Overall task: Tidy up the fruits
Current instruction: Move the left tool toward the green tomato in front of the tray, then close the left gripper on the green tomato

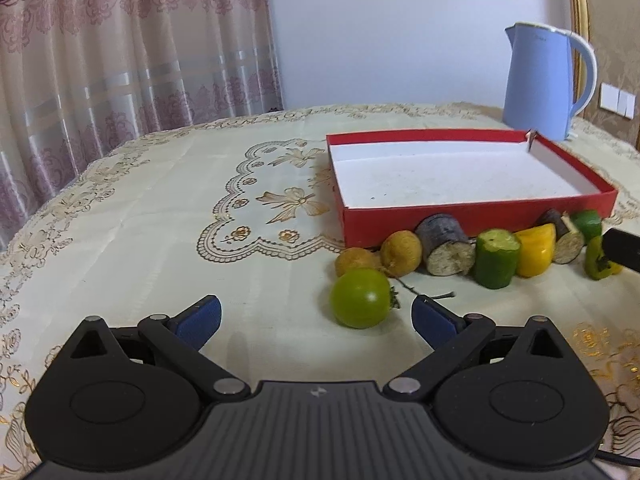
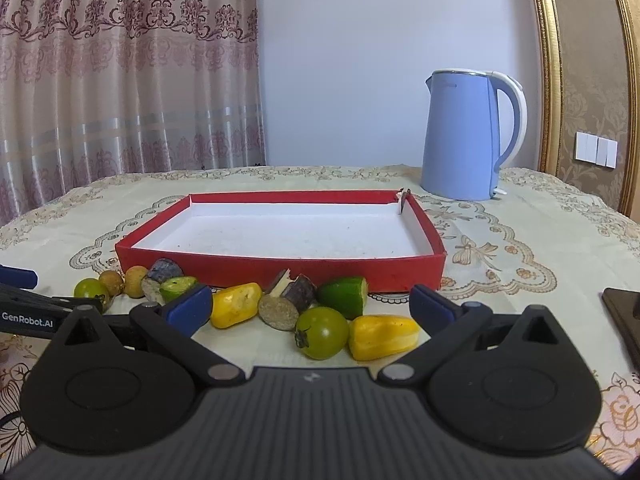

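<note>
A shallow red box [image 1: 480, 216] [image 2: 280, 266] with a white, empty inside sits on the tablecloth. Produce lies along its near wall. In the left wrist view, a green tomato [image 1: 361, 298], two brown longans [image 1: 401, 253], a dark eggplant piece [image 1: 446, 250], a cucumber piece [image 1: 497, 258] and a yellow pepper piece [image 1: 535, 249]. My left gripper [image 1: 316, 316] is open and empty, the tomato just inside its right finger. My right gripper [image 2: 310, 306] is open around a green tomato [image 2: 322, 333], a yellow pepper piece [image 2: 384, 337] and an eggplant piece [image 2: 286, 304].
A blue electric kettle [image 2: 466, 136] [image 1: 540, 80] stands behind the box's right corner. A dark flat object [image 2: 624, 316] lies at the right edge. A curtain hangs behind the table on the left. A gold-framed wall panel is at the right.
</note>
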`<state>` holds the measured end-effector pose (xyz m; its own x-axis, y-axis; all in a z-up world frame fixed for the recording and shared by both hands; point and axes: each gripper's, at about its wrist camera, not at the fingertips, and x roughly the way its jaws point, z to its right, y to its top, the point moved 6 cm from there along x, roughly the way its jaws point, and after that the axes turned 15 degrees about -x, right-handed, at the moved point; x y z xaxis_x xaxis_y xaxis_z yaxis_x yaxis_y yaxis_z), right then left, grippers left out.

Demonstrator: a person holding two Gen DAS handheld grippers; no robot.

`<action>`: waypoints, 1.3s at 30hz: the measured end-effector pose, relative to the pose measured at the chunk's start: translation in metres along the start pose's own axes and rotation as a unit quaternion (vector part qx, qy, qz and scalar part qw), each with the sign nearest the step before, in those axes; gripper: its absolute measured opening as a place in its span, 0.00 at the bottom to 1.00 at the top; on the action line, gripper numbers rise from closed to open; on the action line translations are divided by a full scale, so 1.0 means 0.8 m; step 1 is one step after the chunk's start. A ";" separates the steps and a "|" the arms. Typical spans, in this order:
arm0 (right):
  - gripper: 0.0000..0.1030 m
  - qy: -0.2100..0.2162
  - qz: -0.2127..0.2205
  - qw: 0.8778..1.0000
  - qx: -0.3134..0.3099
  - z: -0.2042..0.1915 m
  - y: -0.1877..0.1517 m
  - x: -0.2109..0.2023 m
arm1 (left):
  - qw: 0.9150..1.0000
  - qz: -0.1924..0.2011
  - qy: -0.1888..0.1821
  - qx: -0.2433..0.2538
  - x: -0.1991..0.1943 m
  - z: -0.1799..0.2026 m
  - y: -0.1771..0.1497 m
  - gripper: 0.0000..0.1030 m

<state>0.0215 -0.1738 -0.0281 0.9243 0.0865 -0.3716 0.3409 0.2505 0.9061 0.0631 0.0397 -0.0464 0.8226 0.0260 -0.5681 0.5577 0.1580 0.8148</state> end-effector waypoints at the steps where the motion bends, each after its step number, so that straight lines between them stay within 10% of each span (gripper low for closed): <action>1: 1.00 0.000 0.000 1.000 0.000 0.000 0.000 0.000 | 1.000 -0.002 0.001 0.002 0.002 0.000 0.000 0.99; 26: 1.00 0.000 -0.002 1.000 0.000 -0.001 0.000 0.000 | 1.000 -0.030 -0.002 0.003 0.025 0.008 0.005 0.98; 39: 1.00 0.001 -0.001 1.000 0.003 0.001 -0.001 0.001 | 1.000 -0.026 -0.012 0.007 0.023 0.012 0.004 0.81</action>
<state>0.0220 -0.1749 -0.0284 0.9234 0.0871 -0.3738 0.3439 0.2447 0.9066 0.0814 0.0311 -0.0534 0.7952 -0.0048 -0.6063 0.6004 0.1452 0.7864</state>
